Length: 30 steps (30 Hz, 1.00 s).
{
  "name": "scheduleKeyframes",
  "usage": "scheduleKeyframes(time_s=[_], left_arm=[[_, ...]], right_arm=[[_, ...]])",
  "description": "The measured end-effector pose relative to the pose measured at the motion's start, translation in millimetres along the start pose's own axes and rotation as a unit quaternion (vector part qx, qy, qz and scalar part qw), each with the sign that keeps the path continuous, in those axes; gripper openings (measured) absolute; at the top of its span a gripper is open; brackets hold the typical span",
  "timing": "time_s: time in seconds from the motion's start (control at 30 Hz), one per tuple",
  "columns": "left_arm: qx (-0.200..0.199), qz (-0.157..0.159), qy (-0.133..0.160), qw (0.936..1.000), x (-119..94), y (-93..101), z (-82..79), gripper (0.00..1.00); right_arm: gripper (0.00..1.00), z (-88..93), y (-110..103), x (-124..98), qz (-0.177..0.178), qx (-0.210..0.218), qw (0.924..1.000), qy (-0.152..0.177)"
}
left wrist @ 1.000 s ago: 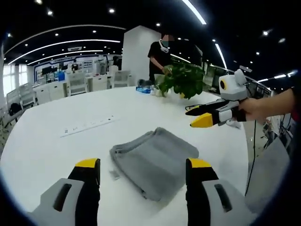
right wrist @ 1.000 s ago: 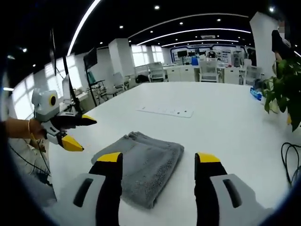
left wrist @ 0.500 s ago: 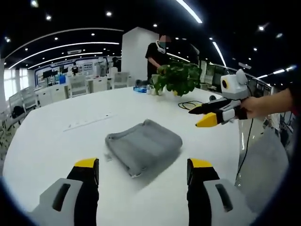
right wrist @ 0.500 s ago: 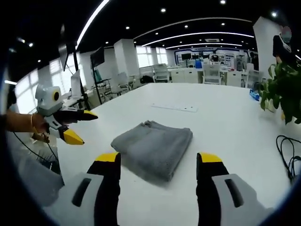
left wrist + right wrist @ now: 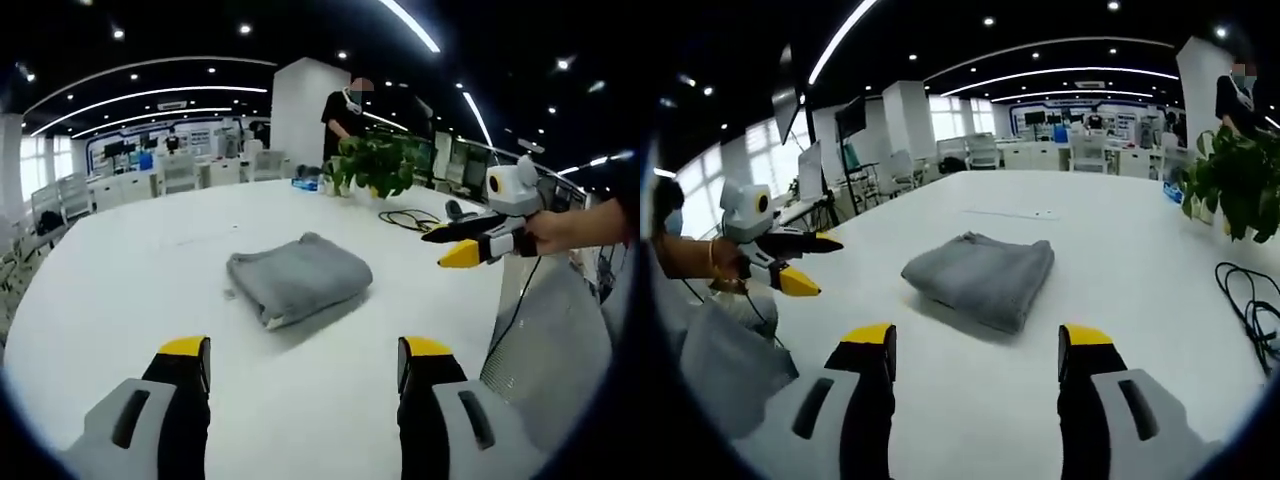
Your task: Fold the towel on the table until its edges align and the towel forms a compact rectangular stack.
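Both hand-held grippers, left [image 5: 300, 355] & right [image 5: 978, 345], are hanging released, holding nothing; folded towel [image 5: 298, 278] is lying ahead on table [image 5: 120, 290], apart from both, neither clearly nearer.

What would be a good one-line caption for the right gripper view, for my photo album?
Folded grey terry towel lying on a white table, framed by the open yellow-tipped right gripper, the left gripper held off beside it.

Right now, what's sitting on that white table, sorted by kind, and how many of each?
Towel: 1, grey, folded
Plant: 1
Black cable: 1
Power strip: 1
Blue item beside the plant: 1, too small to identify
Total: 5
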<state>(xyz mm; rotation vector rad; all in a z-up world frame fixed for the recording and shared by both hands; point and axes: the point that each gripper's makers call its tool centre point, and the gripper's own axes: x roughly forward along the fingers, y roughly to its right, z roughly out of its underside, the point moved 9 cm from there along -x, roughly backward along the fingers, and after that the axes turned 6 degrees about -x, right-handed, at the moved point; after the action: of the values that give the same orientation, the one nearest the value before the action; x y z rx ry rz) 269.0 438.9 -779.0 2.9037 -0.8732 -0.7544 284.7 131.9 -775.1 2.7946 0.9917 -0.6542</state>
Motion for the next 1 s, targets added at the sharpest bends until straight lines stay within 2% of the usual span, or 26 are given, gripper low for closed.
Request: scheduleKeyframes(time_s=[0.2, 0.43, 0.7, 1.0], left_arm=[[-0.012, -0.002, -0.003, 0.9999, -1.2, 9.3, 14.1, 0.79], [-0.012, -0.004, -0.008, 0.9999, -2.3, 14.5, 21.1, 0.78], [-0.004, -0.005, -0.009, 0.9999, -1.7, 21.4, 19.7, 0.78], [-0.009, -0.012, -0.011, 0.9998, -4.0, 17.8, 21.0, 0.77]], right_arm=[[0.66, 18.9, -9.7, -6.7, 0.004, 0.005, 0.9999, -0.012], [0.64, 21.5, -10.9, -14.9, 0.012, -0.001, 0.9999, 0.001], [0.63, 30.0, -11.9, -19.7, 0.010, 0.008, 0.9999, -0.005], [0.63, 27.7, -12.4, -19.7, 0.007, 0.010, 0.9999, -0.003]])
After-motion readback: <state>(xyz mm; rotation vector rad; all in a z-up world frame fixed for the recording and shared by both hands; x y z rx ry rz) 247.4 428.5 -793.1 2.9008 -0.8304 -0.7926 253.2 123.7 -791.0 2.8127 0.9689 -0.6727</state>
